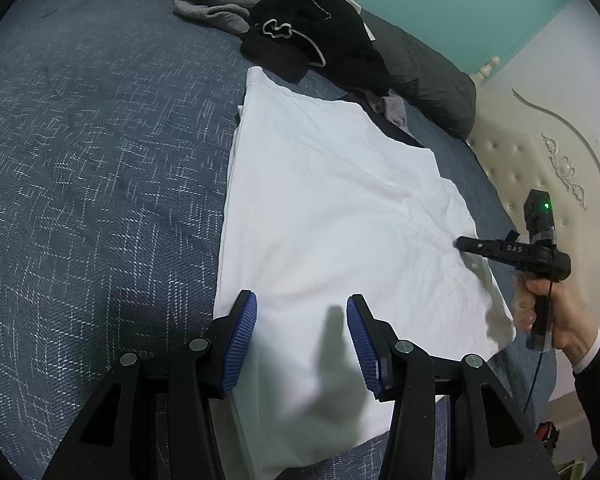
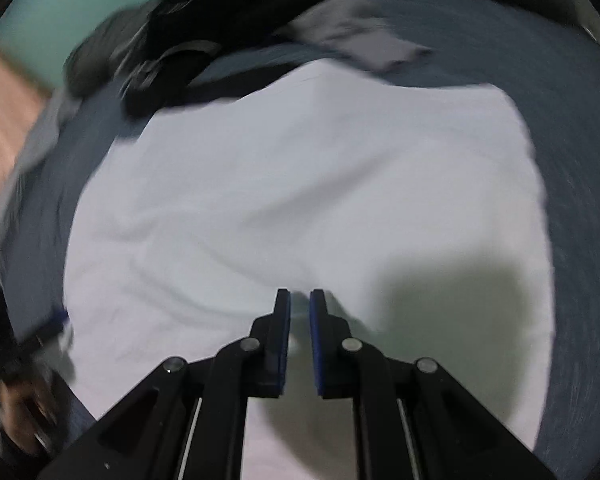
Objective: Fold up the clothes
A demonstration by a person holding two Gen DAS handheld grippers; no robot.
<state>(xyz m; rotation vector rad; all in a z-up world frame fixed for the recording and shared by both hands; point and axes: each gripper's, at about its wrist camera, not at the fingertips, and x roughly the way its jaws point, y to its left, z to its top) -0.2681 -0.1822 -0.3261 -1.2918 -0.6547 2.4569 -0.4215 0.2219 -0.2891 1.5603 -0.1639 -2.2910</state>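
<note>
White garment (image 1: 332, 208) is lying flat on the blue bedspread (image 1: 100, 160), the left gripper (image 1: 302, 340) hovering spread while the nearly closed, empty right gripper (image 2: 300, 308) is smoothing it; strokes should be running outward before folding.

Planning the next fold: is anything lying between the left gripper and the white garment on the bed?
Nothing visible does. The left gripper hangs open directly over the near end of the white garment, with only its shadow between. The black clothes and grey garment lie beyond the far end.
</note>
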